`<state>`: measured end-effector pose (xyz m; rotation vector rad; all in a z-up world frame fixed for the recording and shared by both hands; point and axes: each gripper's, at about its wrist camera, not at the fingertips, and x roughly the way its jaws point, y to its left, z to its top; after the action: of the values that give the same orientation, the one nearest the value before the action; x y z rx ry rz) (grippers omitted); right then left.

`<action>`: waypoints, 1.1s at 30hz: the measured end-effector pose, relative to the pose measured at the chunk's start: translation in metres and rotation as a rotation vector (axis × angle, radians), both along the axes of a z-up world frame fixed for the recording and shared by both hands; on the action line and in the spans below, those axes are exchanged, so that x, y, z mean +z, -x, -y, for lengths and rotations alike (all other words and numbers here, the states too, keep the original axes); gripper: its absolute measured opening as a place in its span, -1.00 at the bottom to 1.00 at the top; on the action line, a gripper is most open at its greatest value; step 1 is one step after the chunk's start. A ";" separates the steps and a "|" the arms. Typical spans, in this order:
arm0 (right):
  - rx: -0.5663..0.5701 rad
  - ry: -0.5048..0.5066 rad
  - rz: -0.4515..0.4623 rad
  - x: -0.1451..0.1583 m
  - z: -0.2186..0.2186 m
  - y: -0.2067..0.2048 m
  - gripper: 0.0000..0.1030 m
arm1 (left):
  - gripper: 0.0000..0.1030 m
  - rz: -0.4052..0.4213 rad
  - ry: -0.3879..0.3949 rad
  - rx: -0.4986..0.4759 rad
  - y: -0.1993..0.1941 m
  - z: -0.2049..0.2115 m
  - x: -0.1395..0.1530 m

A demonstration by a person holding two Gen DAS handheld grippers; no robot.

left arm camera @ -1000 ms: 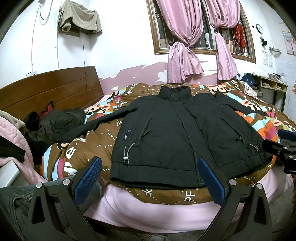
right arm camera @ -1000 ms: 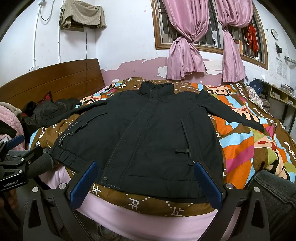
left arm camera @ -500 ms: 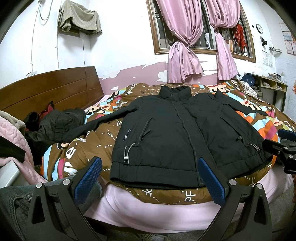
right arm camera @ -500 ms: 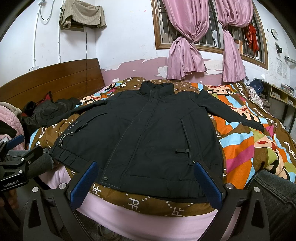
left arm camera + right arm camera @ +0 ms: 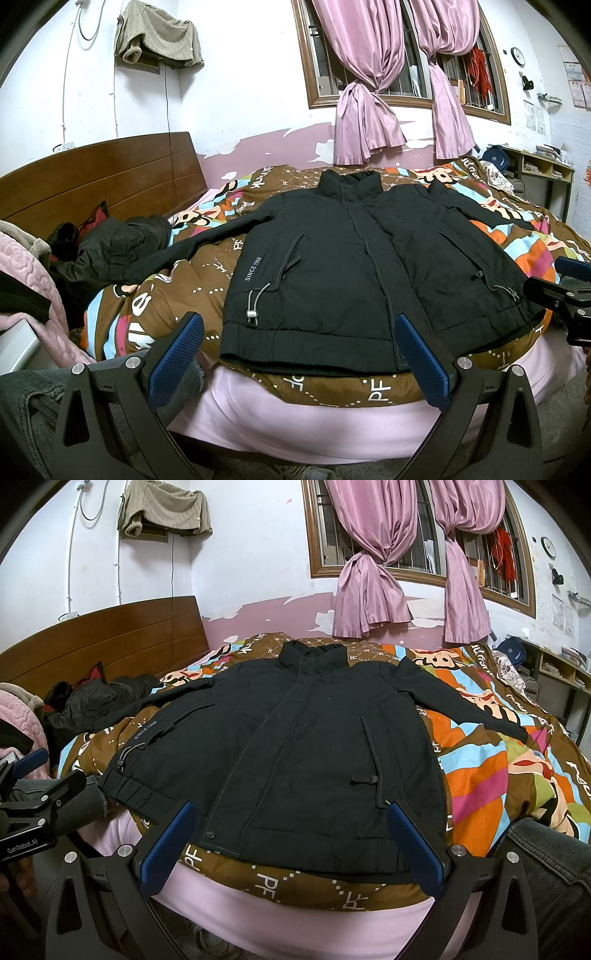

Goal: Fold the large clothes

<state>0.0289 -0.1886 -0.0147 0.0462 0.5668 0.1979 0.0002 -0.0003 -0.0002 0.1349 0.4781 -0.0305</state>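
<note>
Jacket [image 5: 343, 273] flat on bed [image 5: 295, 410] | beyond both spread tools, untouched

black jacket [image 5: 314, 746] spread flat on bed [image 5: 498, 775], right gripper [image 5: 291, 843] jaws wide apart

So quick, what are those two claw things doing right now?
Left gripper: open, holding nothing.
Right gripper: open, holding nothing.

Even indoor light, fisheye-warped edges
</note>
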 end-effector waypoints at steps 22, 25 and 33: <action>-0.048 0.039 -0.053 -0.011 -0.001 -0.006 1.00 | 0.96 -0.269 -0.095 0.102 -0.023 0.000 -0.035; -0.061 0.050 -0.066 -0.012 -0.001 -0.009 1.00 | 0.96 -0.330 -0.102 0.119 -0.028 -0.002 -0.041; -0.097 0.082 -0.125 -0.017 -0.001 -0.020 1.00 | 0.96 -0.424 -0.100 0.138 -0.039 -0.004 -0.050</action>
<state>0.0487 -0.1873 -0.0314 0.0066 0.6952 0.0771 0.0390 0.0037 -0.0500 0.1941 0.9118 0.1025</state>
